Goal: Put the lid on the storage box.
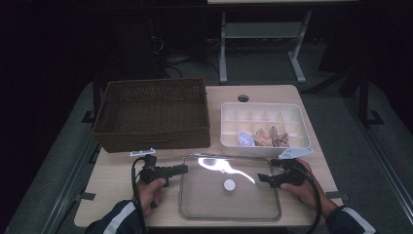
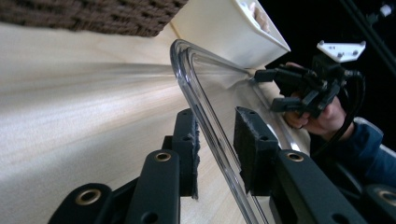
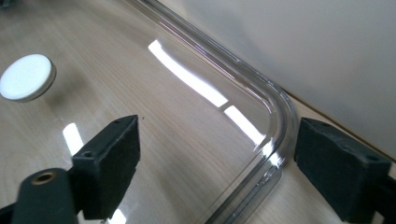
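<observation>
Both pads of the left gripper (image 2: pixel 215 150) straddle the raised rim of the clear lid (image 1: pixel 229 200) at its left edge, one pad against it and the other just off, so no firm pinch shows. Across the lid, the right gripper (image 3: pixel 217 165) stands wide open around the far right corner. Flat on the table (image 1: pixel 112 175), the lid lies just in front of the wicker basket (image 1: pixel 153 114) and the white divided box (image 1: pixel 265 124).

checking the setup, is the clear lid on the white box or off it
Off. The clear lid lies flat on the table in front of the white box, whose compartments stand uncovered.
</observation>
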### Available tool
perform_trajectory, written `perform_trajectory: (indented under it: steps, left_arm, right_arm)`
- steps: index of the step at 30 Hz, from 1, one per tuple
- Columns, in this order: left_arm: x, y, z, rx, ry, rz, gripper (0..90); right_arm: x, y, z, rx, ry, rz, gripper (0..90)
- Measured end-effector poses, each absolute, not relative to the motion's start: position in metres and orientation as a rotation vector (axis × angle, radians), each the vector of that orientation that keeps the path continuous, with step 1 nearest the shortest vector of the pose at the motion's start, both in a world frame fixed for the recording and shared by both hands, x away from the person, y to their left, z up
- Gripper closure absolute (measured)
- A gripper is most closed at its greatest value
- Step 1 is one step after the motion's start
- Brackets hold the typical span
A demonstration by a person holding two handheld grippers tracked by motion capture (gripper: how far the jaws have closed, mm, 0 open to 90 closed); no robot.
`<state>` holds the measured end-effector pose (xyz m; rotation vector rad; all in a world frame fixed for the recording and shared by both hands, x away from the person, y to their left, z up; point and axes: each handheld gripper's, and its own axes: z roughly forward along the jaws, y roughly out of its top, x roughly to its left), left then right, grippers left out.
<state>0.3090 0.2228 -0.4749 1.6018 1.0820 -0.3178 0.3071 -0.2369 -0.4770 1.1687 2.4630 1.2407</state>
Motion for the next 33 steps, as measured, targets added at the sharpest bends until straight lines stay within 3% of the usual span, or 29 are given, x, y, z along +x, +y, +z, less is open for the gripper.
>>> perform_trajectory:
  steps: [13, 16, 22, 28, 33]
  left_arm:
    - [0.302, 0.220, -0.461, 1.605, 0.927, -0.269, 75.5]
    - [0.301, 0.221, -0.460, 1.595, 0.938, -0.256, 75.4]
    - [0.298, 0.221, -0.449, 1.606, 0.904, -0.182, 76.2]
    - [0.294, 0.215, -0.438, 1.637, 0.878, -0.108, 76.7]
    - [0.296, 0.211, -0.434, 1.686, 0.888, -0.047, 74.2]
  right_arm:
    - [0.304, -0.261, -0.457, 1.284, 2.498, 1.327, 14.5]
    - [0.302, -0.266, -0.457, 1.288, 2.569, 1.373, 34.6]
    - [0.300, -0.279, -0.438, 1.285, 2.539, 1.458, 57.4]
    - [0.302, -0.288, -0.417, 1.253, 2.455, 1.506, 66.6]
    - [0.306, -0.286, -0.408, 1.249, 2.459, 1.446, 67.4]
